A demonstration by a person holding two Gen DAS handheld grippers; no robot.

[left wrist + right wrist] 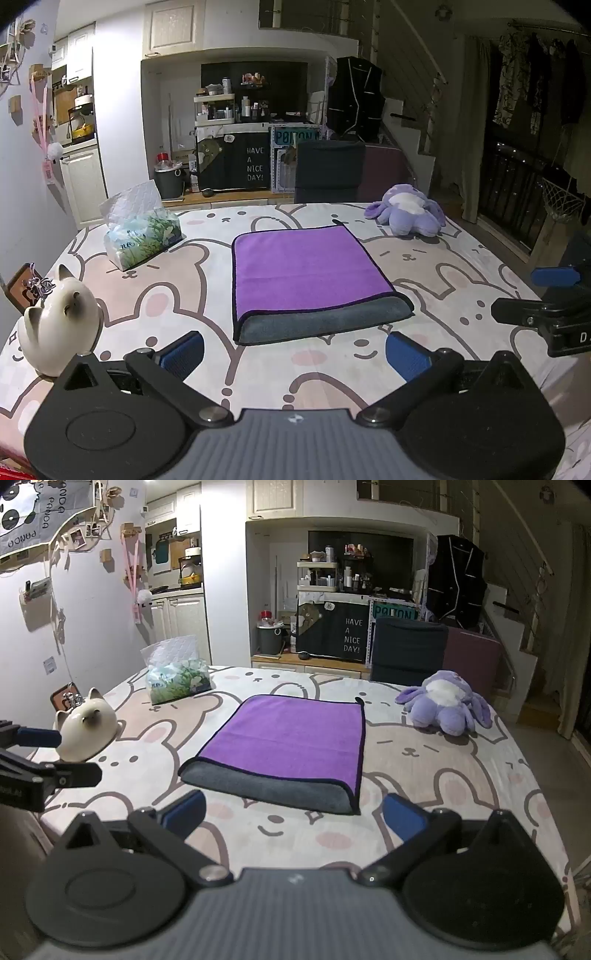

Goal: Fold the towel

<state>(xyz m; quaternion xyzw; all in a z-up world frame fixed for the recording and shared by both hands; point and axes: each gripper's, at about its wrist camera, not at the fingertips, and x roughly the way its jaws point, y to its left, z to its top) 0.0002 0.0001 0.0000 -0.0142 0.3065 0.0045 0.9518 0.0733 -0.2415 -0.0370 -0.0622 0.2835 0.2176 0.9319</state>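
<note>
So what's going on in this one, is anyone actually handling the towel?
Not at this moment. The purple towel lies on the bunny-print tablecloth, already folded over so its grey underside shows along the near edge. Both claws are open and empty: the left claw and the right claw hover just short of that near edge, touching nothing. A tissue pack, a ceramic cat figurine and a purple plush toy sit around the towel, clear of it.
</note>
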